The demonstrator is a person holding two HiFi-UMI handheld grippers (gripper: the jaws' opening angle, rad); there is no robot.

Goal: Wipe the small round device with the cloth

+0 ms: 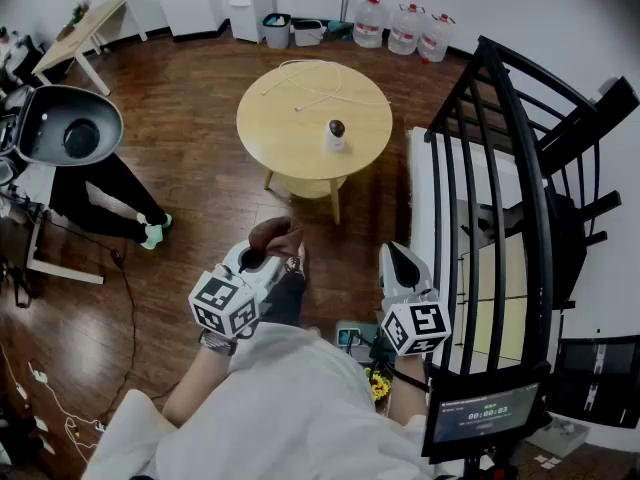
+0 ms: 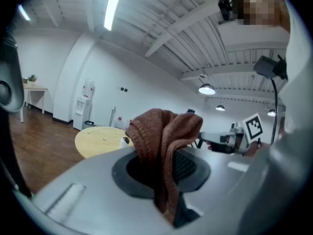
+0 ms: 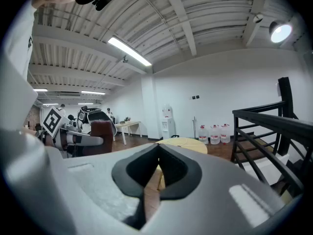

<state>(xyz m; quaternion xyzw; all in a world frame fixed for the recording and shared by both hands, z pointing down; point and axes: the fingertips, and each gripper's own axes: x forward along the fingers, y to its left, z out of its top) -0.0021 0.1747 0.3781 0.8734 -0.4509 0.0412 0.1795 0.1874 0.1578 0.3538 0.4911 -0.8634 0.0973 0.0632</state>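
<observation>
1. Brown knit cloth (image 1: 272, 235) sits in the left gripper (image 1: 262, 253), lower centre of the head view. The jaws are clamped on it, with a wad bunched above the pads and a tail hanging below. My read: the wad is held out front so it is the first thing to meet the device.
2. Right gripper (image 1: 398, 260), just right of lower centre, has its jaws closed tight with nothing between them. It looks idle, possibly kept free to steady the device.
3. The small round device (image 1: 335, 134) is white and stands upright on the round wooden table (image 1: 262, 146), upper centre. It is well apart from both grippers and nothing touches it.
4. A white cable (image 1: 318, 80) lies on the far part of the tabletop, clear of the device and out of the wipe path.
5. Judgement: this is the approach stage and wiping has not started. Both grippers point roughly level toward the table. The device looks light, so a hard push with the wad could tip it.
</observation>
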